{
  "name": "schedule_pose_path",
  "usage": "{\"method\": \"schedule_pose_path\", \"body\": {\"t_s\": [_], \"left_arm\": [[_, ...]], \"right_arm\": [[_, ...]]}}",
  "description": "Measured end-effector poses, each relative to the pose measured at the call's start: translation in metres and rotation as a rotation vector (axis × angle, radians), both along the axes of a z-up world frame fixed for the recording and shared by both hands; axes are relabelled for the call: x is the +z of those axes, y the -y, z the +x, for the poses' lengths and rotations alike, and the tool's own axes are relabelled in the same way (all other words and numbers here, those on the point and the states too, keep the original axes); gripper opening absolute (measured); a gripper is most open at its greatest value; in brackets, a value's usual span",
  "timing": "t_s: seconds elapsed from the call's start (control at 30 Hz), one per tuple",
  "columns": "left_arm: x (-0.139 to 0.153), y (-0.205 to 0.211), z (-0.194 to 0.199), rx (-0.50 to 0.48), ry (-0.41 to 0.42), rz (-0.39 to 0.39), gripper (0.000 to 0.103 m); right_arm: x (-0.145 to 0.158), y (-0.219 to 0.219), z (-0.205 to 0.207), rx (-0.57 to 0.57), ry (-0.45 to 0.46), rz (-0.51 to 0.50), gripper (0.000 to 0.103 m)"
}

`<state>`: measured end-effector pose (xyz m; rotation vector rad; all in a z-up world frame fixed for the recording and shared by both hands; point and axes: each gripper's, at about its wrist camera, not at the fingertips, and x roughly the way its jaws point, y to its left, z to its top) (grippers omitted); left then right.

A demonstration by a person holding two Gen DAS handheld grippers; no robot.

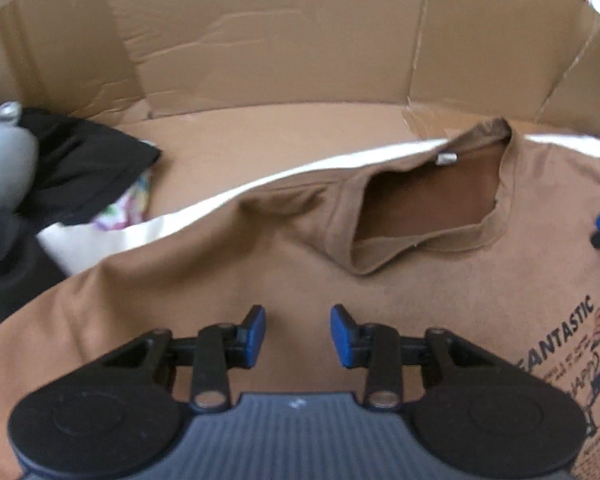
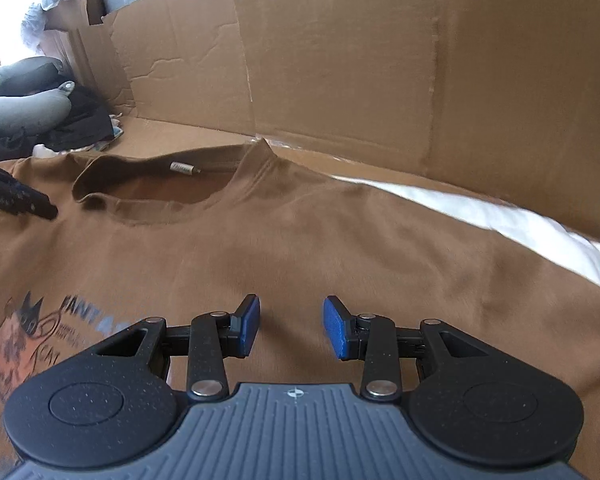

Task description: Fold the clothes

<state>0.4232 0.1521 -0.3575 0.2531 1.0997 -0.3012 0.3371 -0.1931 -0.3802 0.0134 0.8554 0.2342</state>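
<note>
The brown T-shirt (image 1: 284, 280) lies spread front-up directly beneath both of our tools, and we see it filling the near half of each wrist view. Our left gripper (image 1: 298, 334) hangs over the shoulder and chest cloth with its blue pads (image 1: 257, 330) parted by a moderate gap; nothing sits between them, only shirt fabric showing below. Our right gripper (image 2: 291, 326) stands the same way, jaws partly apart and holding nothing, over the other shoulder of the shirt. Just beside the left tool, toward its right, runs the printed graphic (image 1: 572, 352) with the word FANTASTIC; in the right wrist view the same print lies to that tool's left. A little ahead of both tools the neckline (image 1: 424, 216) gapes open, with a small white label (image 2: 184, 169) stitched inside the back of the collar. In the right wrist view the tip of the left tool shows beside the collar. Past the shirt's far edge a white cloth (image 2: 480, 216) peeks out from under it. Farther on, ahead and to the left of our tools, a dark garment (image 1: 88, 160) lies heaped with a grey padded item (image 2: 24, 108), which we cannot identify. Beyond everything stands a creased cardboard wall (image 2: 340, 60), rising from a cardboard floor (image 1: 260, 148).
</note>
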Motion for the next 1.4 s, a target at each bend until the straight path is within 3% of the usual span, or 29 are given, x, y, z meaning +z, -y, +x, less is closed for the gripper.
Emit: {"method": "schedule_pose_path", "body": {"t_s": [0.1,0.4,0.83,1.03,1.1,1.23,1.4], "left_arm": [[-0.009,0.011,0.010,-0.021,0.009,0.012,0.035],[-0.013,0.026,0.043,-0.006,0.059,-0.056,0.035],[-0.022,0.027,0.074,0.114,0.087,-0.131,0.035],[-0.014,0.020,0.080,0.176,0.076,-0.133,0.027],[-0.005,0.017,0.078,0.195,0.084,-0.137,0.027],[0.016,0.015,0.063,0.173,0.127,-0.114,0.025],[0.022,0.019,0.032,0.128,0.105,-0.149,0.025]], "right_arm": [[-0.007,-0.009,0.018,0.013,0.001,-0.012,0.043],[-0.017,-0.035,0.065,0.096,0.019,-0.064,0.043],[-0.018,-0.046,0.106,0.115,-0.005,-0.053,0.043],[-0.018,-0.051,0.124,0.105,-0.007,-0.062,0.042],[-0.014,-0.050,0.130,0.084,-0.012,-0.061,0.036],[0.004,-0.038,0.121,0.050,0.016,-0.013,0.033],[0.020,-0.034,0.088,0.104,0.015,0.021,0.033]]}}
